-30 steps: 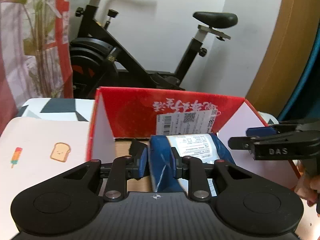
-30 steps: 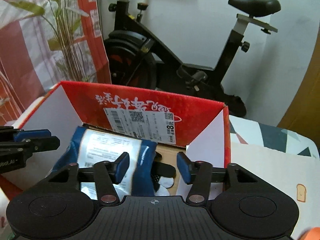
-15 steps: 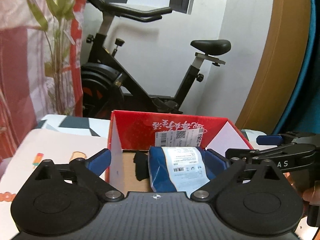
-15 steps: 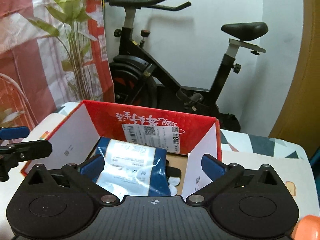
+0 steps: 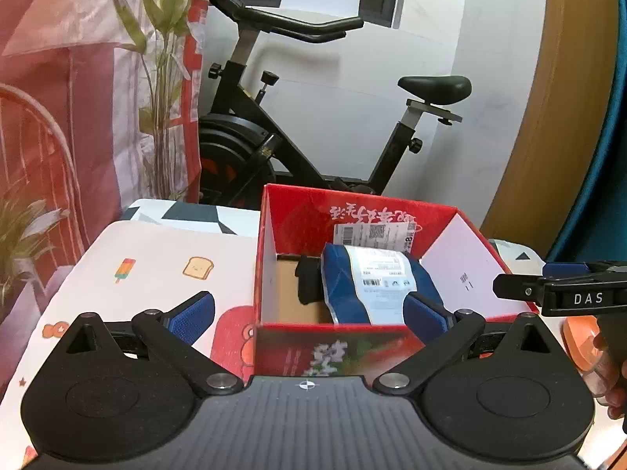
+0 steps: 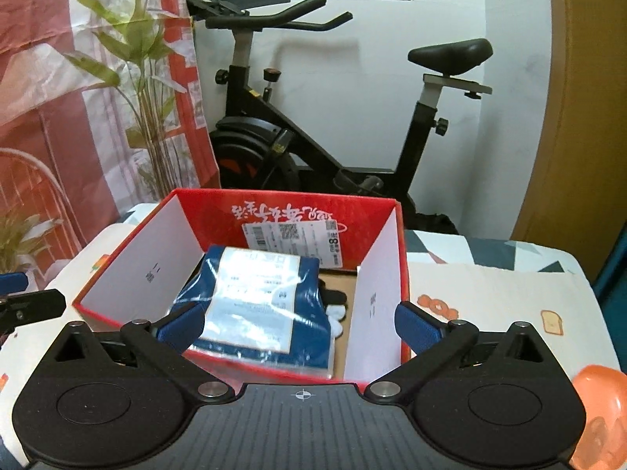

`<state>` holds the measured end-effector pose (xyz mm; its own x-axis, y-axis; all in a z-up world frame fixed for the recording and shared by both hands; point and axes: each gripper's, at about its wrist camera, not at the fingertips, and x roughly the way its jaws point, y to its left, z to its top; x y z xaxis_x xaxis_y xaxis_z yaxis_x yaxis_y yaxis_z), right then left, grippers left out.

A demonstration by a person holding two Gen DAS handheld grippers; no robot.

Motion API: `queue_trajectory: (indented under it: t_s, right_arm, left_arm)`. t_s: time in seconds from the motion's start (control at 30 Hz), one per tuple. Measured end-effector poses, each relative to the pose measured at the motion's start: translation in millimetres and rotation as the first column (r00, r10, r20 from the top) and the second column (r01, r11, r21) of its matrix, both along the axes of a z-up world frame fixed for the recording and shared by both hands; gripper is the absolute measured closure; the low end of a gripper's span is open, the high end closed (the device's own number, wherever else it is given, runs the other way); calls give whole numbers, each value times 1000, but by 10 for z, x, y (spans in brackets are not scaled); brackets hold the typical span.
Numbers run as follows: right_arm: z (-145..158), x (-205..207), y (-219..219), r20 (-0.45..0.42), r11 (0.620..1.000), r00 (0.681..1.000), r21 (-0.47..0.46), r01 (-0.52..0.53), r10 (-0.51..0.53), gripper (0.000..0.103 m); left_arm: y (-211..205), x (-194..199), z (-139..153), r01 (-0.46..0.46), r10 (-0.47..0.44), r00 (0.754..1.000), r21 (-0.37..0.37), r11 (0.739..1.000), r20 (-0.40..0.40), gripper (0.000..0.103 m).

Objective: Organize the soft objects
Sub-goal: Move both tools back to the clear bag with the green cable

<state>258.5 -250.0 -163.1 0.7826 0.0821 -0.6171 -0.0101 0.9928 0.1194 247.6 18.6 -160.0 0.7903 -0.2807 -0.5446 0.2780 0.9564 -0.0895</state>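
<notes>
A blue soft package with a white label [image 5: 370, 284] lies inside the red cardboard box [image 5: 270, 243]; it also shows in the right wrist view [image 6: 258, 305], inside the box [image 6: 176, 215]. A black soft item [image 5: 307, 284] lies beside it on the box floor, and black and white fabric [image 6: 337, 309] shows to its right. My left gripper [image 5: 309, 315] is open and empty, held before the box's near wall. My right gripper [image 6: 299, 327] is open and empty above the box's near edge.
The box stands on a table with a patterned cloth [image 5: 156, 270]. An exercise bike [image 5: 282, 149] stands behind the table, a plant [image 5: 164, 78] to the left. An orange object [image 6: 599, 403] is at the right edge. The right gripper shows at the left view's right [image 5: 564, 291].
Both grippers opened, let go of the blue package, and pulled back and up from the box. The package now rests in the box.
</notes>
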Motion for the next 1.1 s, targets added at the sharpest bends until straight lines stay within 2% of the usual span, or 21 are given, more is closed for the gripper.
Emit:
queue_trajectory:
  t_s: [0.23,0.4,0.57,0.7,0.8,0.9,1.0,1.1]
  right_arm:
    - [42,-276,90,7,1000,1000,-1,-8,8,0]
    - [3,-637,150,66,999,998,33,-7,5,0]
    - [-127,-972,265,77,999,997,38,-2,-1,0]
    - [-250,-1146,320,91,999,996,54,-7,3,0]
    - [-372,-1256,380,138,999,990,31,-14,10,0]
    - [-511,-1304,428,138,999,990,19,-31,28,1]
    - [-680,-1334,460,108,998,993,41,-44,39,1]
    - [-834,-1337,473,69,996,997,73,-51,46,6]
  left_arm:
    - [95,-252,38,2,-2,1000,1,1000,6,0]
    - [204,-547,2,-39,37,998,28,999,52,0]
    - [327,-752,-80,-63,63,998,-18,998,14,0]
    - [350,-842,-149,-53,53,999,-5,999,5,0]
    - [379,-864,-223,-42,42,999,-19,999,-14,1]
    - [411,-879,-343,-38,37,999,-40,998,-37,7]
    - [423,-868,-481,-39,36,998,-44,998,-61,21]
    - [447,-825,-624,-29,23,995,-64,998,-93,37]
